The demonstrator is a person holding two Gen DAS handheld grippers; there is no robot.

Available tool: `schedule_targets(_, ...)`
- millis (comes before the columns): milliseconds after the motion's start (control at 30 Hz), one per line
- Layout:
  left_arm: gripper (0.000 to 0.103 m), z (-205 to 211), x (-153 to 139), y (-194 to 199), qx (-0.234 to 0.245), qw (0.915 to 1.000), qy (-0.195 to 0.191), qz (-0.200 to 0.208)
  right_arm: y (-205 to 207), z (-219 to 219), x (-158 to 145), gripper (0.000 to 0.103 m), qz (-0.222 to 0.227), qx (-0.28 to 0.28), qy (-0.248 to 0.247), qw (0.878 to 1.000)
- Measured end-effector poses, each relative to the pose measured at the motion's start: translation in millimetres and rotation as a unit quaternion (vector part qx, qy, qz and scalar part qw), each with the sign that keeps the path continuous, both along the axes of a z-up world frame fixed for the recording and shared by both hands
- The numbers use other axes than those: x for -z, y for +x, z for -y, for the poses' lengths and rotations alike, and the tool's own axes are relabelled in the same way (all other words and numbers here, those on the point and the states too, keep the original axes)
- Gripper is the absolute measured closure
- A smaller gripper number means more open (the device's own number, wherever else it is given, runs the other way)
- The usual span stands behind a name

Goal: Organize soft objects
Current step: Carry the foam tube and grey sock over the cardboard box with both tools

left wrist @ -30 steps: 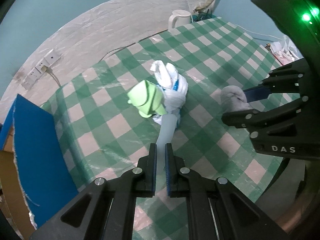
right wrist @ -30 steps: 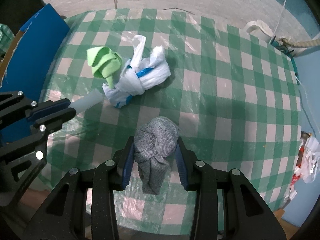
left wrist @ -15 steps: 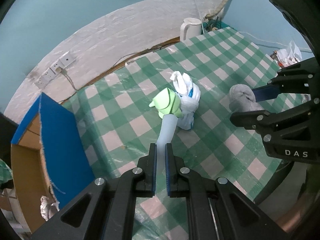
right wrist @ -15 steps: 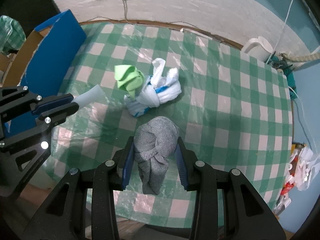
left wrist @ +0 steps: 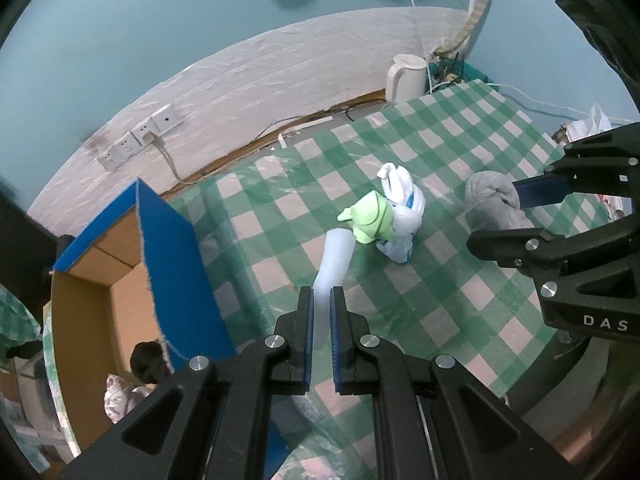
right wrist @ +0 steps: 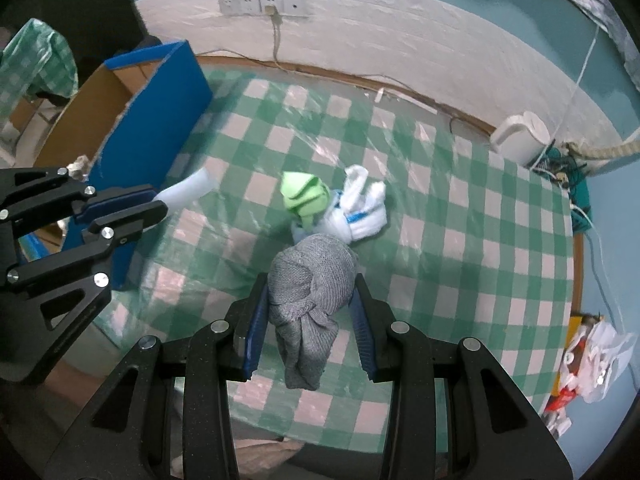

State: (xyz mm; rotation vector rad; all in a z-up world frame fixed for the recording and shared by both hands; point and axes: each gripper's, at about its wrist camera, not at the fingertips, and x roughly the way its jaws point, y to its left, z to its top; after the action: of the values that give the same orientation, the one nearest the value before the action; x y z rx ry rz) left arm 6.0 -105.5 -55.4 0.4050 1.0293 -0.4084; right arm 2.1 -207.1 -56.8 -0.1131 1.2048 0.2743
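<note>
Socks (right wrist: 352,208) beside blue-sided cardboard box (right wrist: 132,128)

We list: grey knotted sock (right wrist: 310,280), held aloft; pale blue sock (left wrist: 334,254), pinched, dangling; green sock (right wrist: 304,198) and white-blue bundle (right wrist: 360,210), touching on worktop (right wrist: 460,220).

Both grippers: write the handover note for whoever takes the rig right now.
Left gripper: shut on the pale blue sock, lifted off the table.
Right gripper: fingers closed on the knotted grey sock, also in the air.
On the checked tablecloth: the green sock and the white-and-blue sock, touching.
Blue cardboard box stands open at the table's edge.
Done: two socks picked up. Left: likely box them, then the other two.
</note>
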Motion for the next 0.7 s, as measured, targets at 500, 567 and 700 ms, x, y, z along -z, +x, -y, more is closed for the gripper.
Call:
schedule_targets(500, 0.096, -38.6, -28.4, -3.8, -0.036, 0.999, -0.008, 0.027, 3.5, -41.2, -28.3, 0.065, 0.024, -0.034, 0.004, 0.999)
schedule_targets(567, 0.096, -44.3, -32.5, -4.1, -0.04, 0.9986, -0.01, 0.032, 5.0, -48.1, -31.2, 0.065, 0.026, -0.04, 0.005, 0.999)
schedule_targets(700, 0.096, -55.3, -37.3, -4.5, -0.049, 0.9979, -0.008, 0.041, 8.1, -62.4, -35.5, 0.065, 0.028, -0.05, 0.006, 0.998)
